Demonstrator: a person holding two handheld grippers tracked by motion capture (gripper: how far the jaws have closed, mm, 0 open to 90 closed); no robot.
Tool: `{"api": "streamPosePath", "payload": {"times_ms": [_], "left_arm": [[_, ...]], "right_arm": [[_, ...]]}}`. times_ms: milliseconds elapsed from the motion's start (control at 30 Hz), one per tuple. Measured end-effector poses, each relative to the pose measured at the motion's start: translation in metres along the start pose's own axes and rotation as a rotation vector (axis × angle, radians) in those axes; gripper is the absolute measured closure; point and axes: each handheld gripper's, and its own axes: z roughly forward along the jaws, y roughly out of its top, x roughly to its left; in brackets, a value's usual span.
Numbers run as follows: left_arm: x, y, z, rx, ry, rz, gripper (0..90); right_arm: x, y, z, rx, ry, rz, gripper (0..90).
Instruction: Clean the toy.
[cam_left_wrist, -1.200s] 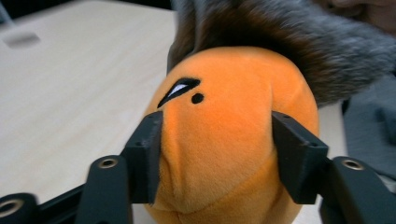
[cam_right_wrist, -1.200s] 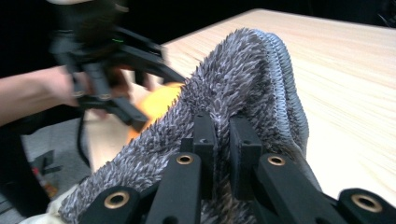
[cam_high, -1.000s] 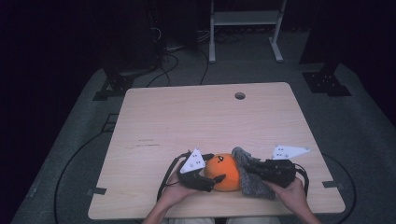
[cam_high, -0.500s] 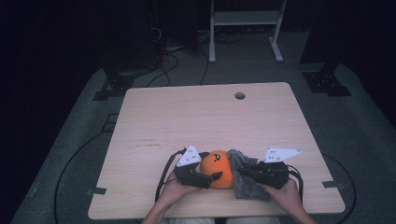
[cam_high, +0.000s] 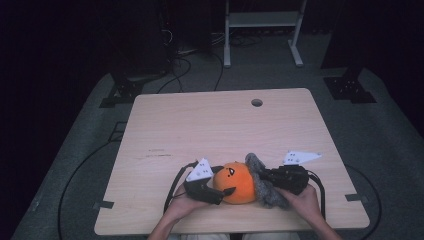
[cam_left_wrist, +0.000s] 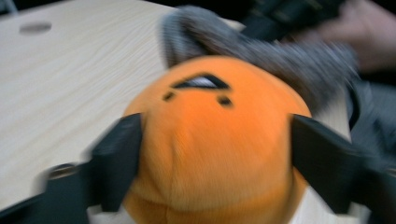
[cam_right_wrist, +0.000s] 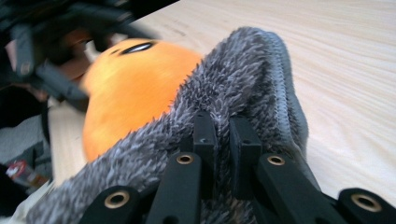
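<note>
A round orange plush (cam_high: 236, 181) with a stitched face sits near the table's front edge. My left gripper (cam_high: 220, 190) comes in from its left. In the left gripper view the two black jaws press on either side of the orange plush (cam_left_wrist: 215, 140), having just closed in a little on it. A grey fuzzy cloth (cam_high: 262, 187) lies against the plush's right side. My right gripper (cam_high: 265, 176) is shut on it. In the right gripper view the jaws (cam_right_wrist: 223, 140) pinch a fold of the grey cloth (cam_right_wrist: 243, 79), with the plush (cam_right_wrist: 130, 84) behind it.
The wooden table (cam_high: 210, 125) has a round hole (cam_high: 257, 102) near its far edge. Beyond it, a white metal frame (cam_high: 260, 30) stands on the dark floor, with cables (cam_high: 185, 70) and black stands (cam_high: 350, 85) nearby.
Both grippers, the plush and the cloth have shifted slightly to the left. The grey cloth sits tighter against the plush. Both grips are kept.
</note>
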Motion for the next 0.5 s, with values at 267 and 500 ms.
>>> {"api": "streamPosePath", "payload": {"times_ms": [267, 500], "left_arm": [[-0.011, -0.002, -0.001, 0.018, 0.000, 0.157, 38.1], [-0.016, -0.004, 0.000, 0.033, -0.004, 0.222, 35.9]], "right_arm": [[0.018, 0.008, -0.002, 0.003, 0.035, -0.084, 82.6], [-0.010, 0.005, 0.009, 0.032, 0.001, 0.017, 82.5]]}}
